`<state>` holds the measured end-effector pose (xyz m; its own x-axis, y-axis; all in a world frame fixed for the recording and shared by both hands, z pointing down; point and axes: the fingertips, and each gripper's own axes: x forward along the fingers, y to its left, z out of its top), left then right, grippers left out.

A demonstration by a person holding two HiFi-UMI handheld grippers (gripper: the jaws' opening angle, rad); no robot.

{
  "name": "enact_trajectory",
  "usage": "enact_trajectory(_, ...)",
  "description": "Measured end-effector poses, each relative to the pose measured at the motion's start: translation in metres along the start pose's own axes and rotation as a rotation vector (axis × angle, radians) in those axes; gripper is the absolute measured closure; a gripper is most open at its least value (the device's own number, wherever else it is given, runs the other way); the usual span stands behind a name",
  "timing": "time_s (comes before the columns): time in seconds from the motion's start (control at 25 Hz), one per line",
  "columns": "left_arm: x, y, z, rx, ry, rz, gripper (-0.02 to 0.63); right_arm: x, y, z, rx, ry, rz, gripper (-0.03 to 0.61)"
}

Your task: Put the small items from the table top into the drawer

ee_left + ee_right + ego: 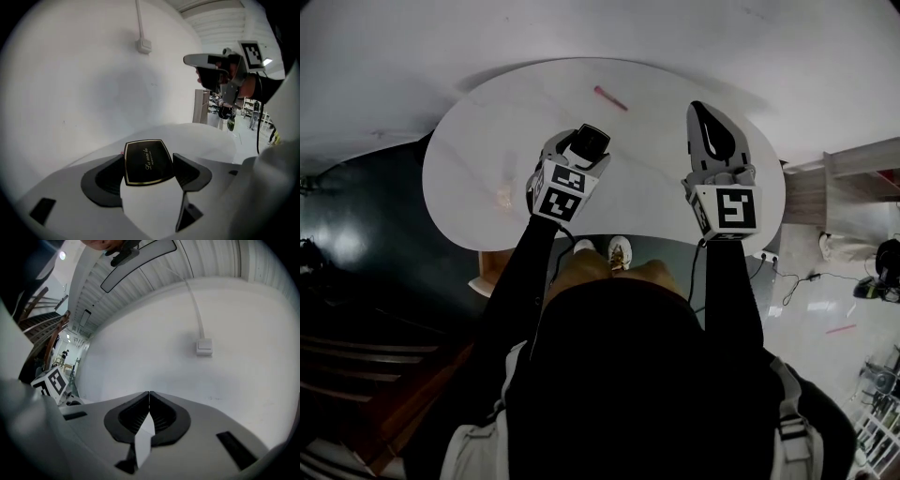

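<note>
My left gripper (149, 174) clamps a black gold-edged case (147, 159), presumably for carrying to the drawer, which no view shows. My right gripper (149, 398) is closed and empty. Beyond, a pink stick (610, 97) awaits on the white table (675, 216)

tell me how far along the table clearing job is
Done: nothing I can confirm; no drawer is in view. In hand: the left gripper is shut on a black gold-edged item. The right gripper is shut and empty. Left: a pink stick lies on the white table, far side, plus a faint pale thing near its left edge, too blurred to name.
</note>
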<state>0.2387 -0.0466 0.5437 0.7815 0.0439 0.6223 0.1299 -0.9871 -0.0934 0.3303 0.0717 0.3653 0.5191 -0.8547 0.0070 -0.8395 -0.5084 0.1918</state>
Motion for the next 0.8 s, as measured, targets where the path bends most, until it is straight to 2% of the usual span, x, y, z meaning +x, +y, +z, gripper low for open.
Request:
enact_trajectory(0.16,-0.031,0.0,0.038,-0.01,-0.093,0.013,0.267,0.001,0.004,0.009,-0.01,-0.025,0.015,0.552)
enact_trajectory(0.4,-0.075,0.002,0.085,0.025,-0.207,0.066,0.267,0.003,0.011,0.018,-0.01,-0.046,0.029,0.552)
enact_trajectory(0.6,-0.092,0.008,0.086,0.022,-0.232,0.101,0.267,0.012,0.029,0.02,0.004,-0.048,0.075,0.552)
enact_trajectory(0.8,-0.12,0.03,0.065,-0.014,-0.229,0.178,0.267,0.029,0.073,0.021,0.025,-0.044,0.175,0.552)
